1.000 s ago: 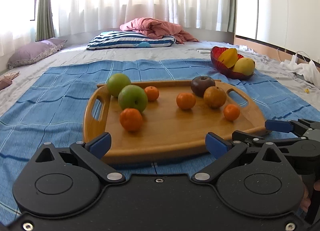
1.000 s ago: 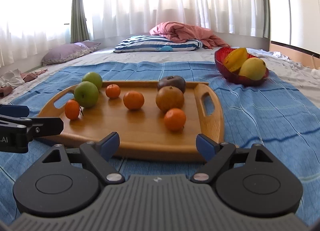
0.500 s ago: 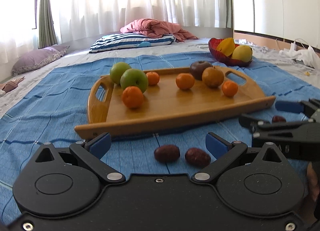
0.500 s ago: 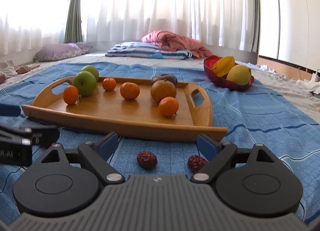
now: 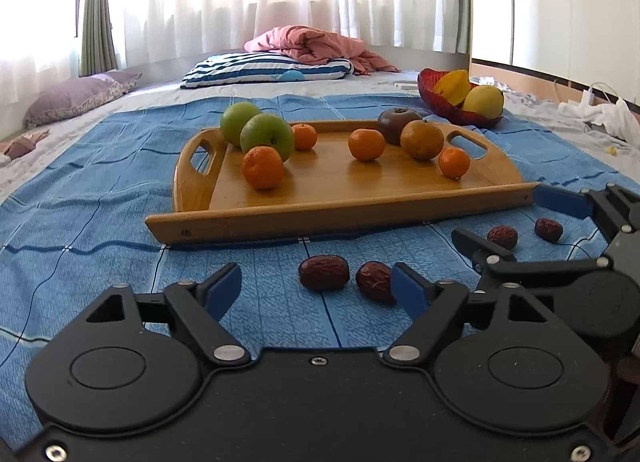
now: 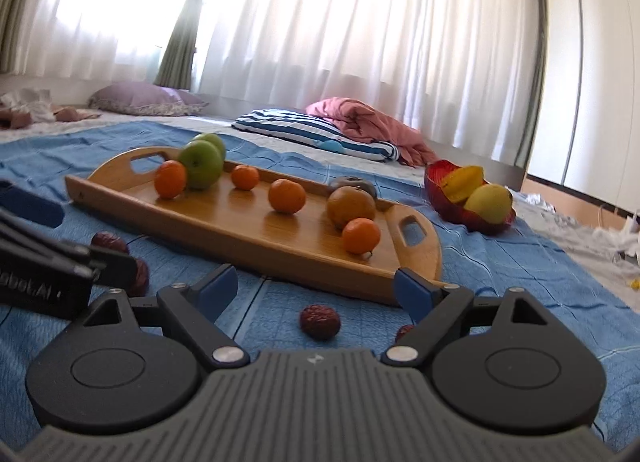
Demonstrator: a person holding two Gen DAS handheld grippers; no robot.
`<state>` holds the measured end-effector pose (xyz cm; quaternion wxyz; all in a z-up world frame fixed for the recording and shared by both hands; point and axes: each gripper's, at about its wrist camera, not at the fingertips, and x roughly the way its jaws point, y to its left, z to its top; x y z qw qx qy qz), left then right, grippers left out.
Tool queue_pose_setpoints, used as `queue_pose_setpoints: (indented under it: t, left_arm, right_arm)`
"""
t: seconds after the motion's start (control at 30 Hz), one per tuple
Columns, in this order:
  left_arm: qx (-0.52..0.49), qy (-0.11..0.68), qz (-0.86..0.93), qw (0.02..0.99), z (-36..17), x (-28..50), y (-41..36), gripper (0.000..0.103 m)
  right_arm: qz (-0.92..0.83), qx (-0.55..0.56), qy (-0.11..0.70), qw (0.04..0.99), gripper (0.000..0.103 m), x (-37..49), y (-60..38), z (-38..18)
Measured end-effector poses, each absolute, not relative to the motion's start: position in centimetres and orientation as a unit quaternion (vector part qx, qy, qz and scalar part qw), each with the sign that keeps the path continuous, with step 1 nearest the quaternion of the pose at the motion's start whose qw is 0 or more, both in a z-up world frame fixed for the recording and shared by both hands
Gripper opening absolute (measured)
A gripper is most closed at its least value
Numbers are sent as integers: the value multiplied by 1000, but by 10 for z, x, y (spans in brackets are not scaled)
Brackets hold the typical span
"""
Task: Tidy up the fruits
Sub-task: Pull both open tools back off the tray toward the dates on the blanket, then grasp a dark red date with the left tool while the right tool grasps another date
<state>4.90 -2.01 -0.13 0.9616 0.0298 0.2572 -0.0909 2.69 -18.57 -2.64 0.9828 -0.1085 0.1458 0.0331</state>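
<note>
Several dark red dates lie on the blue cloth in front of a wooden tray (image 5: pixel 340 218) of green apples, oranges and brown fruit. My left gripper (image 5: pixel 316 288) hangs low over two dates (image 5: pixel 324 272), its jaws closing. The right pad (image 5: pixel 408 290) is at the second date (image 5: pixel 374 280) and the left pad stands clear. My right gripper (image 6: pixel 316 292) is open, with one date (image 6: pixel 320 321) just ahead between its fingers. A second one (image 6: pixel 405 331) peeks out behind its right finger. The left wrist view shows that gripper (image 5: pixel 516 222) around two more dates (image 5: pixel 502 236).
A red bowl (image 5: pixel 452 112) with a star fruit and a yellow fruit stands behind the tray's right end. A striped pillow (image 5: pixel 272 70), a pink blanket and a purple pillow (image 5: pixel 76 96) lie further back. White clutter (image 5: pixel 600 114) sits at the right edge.
Both grippers have sunk from above the tray to the dates in front of it. The left jaws have narrowed around two dates. The right gripper has rolled, tilting its view.
</note>
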Motion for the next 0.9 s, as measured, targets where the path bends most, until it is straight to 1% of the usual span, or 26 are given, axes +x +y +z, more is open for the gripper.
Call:
queue_pose_setpoints:
  t: [0.07, 0.13, 0.27, 0.33, 0.43, 0.57, 0.7, 0.8, 0.9]
  left_arm:
    - [26, 258, -89, 962, -1, 48, -20, 71]
    - [23, 259, -87, 962, 0, 47, -21, 66]
    - [18, 258, -82, 962, 1, 47, -22, 61]
    - [16, 257, -79, 963, 2, 47, -21, 53]
    - [16, 260, -82, 962, 3, 49, -22, 48]
    - [18, 261, -83, 962, 3, 48, -23, 43]
    - [19, 261, -81, 962, 3, 49, -25, 38]
    - [19, 262, -82, 961, 2, 50, -26, 34]
    - [21, 261, -81, 962, 2, 50, -27, 33]
  right_arm:
    - [38, -110, 146, 982, 89, 26, -184, -27]
    - [44, -105, 150, 982, 83, 26, -184, -28]
    - [52, -83, 164, 982, 77, 27, -187, -30]
    - [54, -74, 168, 982, 74, 26, -189, -31]
    - [56, -69, 171, 981, 71, 25, -189, -32]
    - [57, -64, 176, 981, 64, 24, -190, -34]
    - [55, -58, 180, 980, 54, 24, -191, -34]
    - [54, -53, 183, 980, 51, 26, -192, -34]
    - [53, -52, 184, 980, 49, 25, -193, -34]
